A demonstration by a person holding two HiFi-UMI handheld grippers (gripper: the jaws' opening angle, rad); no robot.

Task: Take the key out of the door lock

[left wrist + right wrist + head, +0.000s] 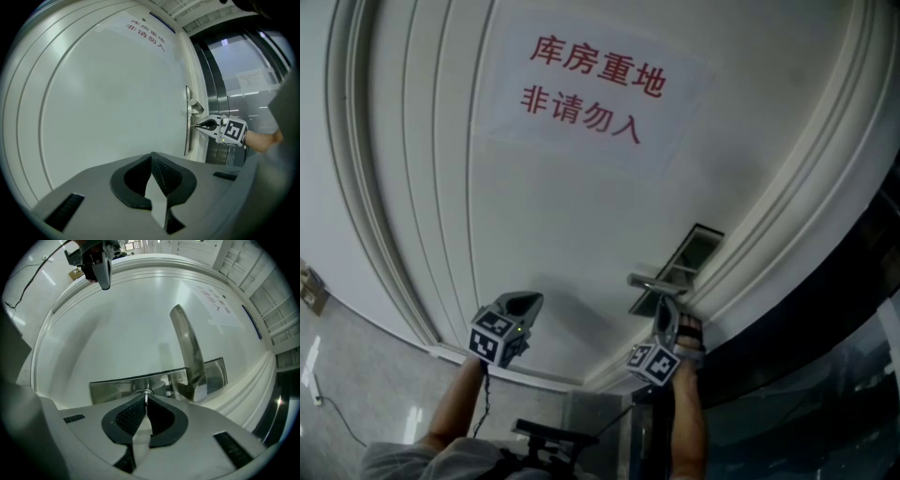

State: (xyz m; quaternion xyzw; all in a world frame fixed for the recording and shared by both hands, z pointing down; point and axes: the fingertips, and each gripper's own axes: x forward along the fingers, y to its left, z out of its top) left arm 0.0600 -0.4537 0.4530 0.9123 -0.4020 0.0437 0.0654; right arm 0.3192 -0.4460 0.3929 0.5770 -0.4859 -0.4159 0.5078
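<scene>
A white door (581, 225) carries a steel lock plate (117, 385) with a lever handle (187, 352) beside the keyhole. My right gripper (146, 398) is pressed up to the plate, shut on the thin metal key (146, 393), whose blade still sits in the lock. From the left gripper view, the right gripper (199, 125) points straight at the plate (188, 122) under the handle (197, 107). My left gripper (152, 158) is shut on nothing and hangs off the door panel, well left of the lock. The head view has the left gripper (525, 300) and right gripper (664, 307) side by side.
A paper sign (591, 84) with red characters is stuck high on the door. A dark glass and metal frame (825, 356) borders the door on the lock side. A tiled floor with a cable (328, 403) and a small box (311, 291) lies at the left.
</scene>
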